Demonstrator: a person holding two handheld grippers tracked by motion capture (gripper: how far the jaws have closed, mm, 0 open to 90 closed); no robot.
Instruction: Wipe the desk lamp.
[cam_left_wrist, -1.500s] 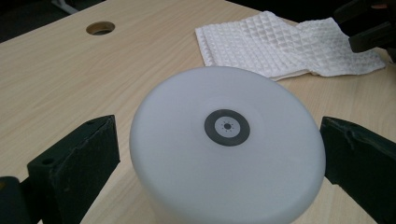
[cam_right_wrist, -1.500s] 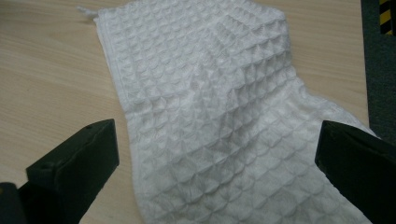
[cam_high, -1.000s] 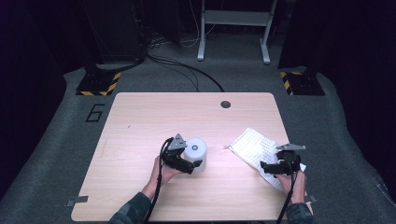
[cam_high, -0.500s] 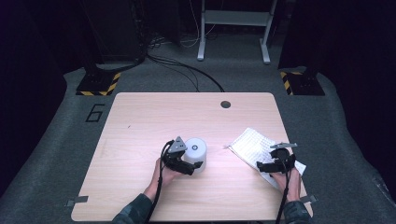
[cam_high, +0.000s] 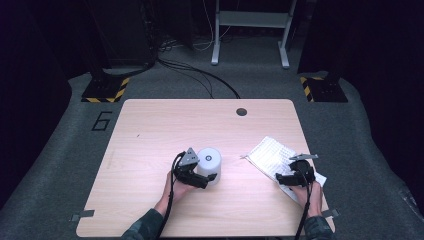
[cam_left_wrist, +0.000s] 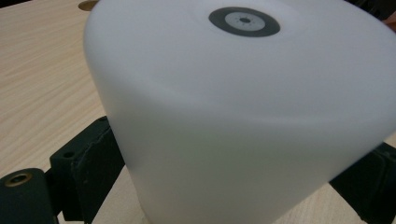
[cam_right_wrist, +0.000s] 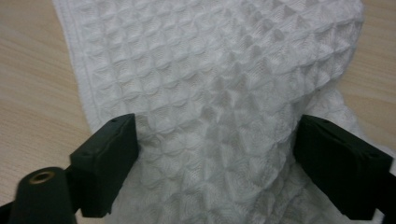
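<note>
A white cylinder (cam_high: 209, 161) with a dark ring on its top stands upright on the wooden table (cam_high: 165, 125), left of centre. My left gripper (cam_high: 204, 176) is shut on its lower part; in the left gripper view the cylinder (cam_left_wrist: 233, 93) sits between the two black jaws, touching both. A white waffle-weave cloth (cam_high: 270, 152) lies flat near the table's right edge. My right gripper (cam_high: 286, 176) rests over the cloth's near part. In the right gripper view the cloth (cam_right_wrist: 210, 70) spreads between the jaws of my right gripper (cam_right_wrist: 215, 158), which stands wide open.
A round cable hole (cam_high: 242, 111) sits at the table's far edge. Beyond the table are a floor stand with yellow-black stripes (cam_high: 105, 90), cables (cam_high: 200, 75) and a metal frame (cam_high: 250, 30). The right table edge is close to the cloth.
My right gripper has shifted a little to the left, onto the cloth. The left gripper and the cylinder have stayed almost in place.
</note>
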